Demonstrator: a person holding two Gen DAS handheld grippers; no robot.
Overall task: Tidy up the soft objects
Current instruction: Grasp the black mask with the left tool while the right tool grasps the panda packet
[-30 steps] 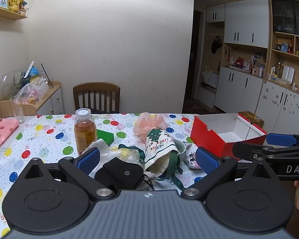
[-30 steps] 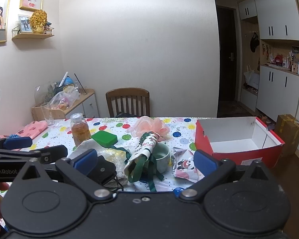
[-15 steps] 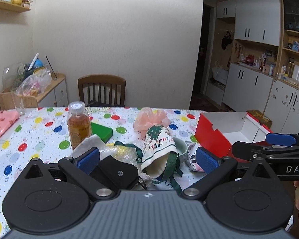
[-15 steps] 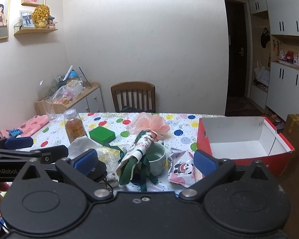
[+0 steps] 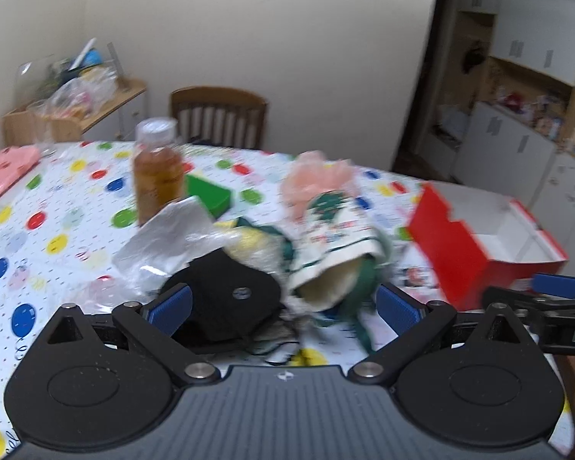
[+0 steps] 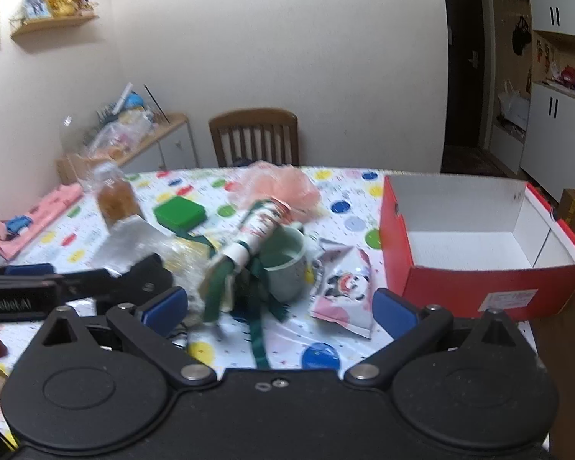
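Note:
A heap of soft things lies mid-table. In it are a Christmas-print cloth bag [image 5: 333, 237] [image 6: 255, 235] with green ribbons, a black pouch [image 5: 226, 295], a pink mesh pouf [image 5: 318, 176] [image 6: 280, 188] and a crinkly silver bag [image 5: 168, 226]. A panda-print packet [image 6: 345, 287] lies beside a green mug [image 6: 287, 260]. An open red box [image 6: 479, 268] [image 5: 487, 245] with a white inside stands to the right. My left gripper [image 5: 283, 306] is open just short of the pouch and cloth bag. My right gripper [image 6: 280, 306] is open in front of the mug and ribbons.
An amber bottle [image 5: 158, 168] and a flat green box [image 5: 207, 191] stand behind the heap on the dotted tablecloth [image 5: 57, 230]. Folded pink cloth [image 6: 34, 218] lies at the far left edge. A wooden chair [image 6: 255, 136] and a cluttered side cabinet [image 6: 134, 142] stand behind the table.
Both grippers have moved forward and closer to the heap, which now looks larger. The views are blurred by motion. Both stay open and hold nothing.

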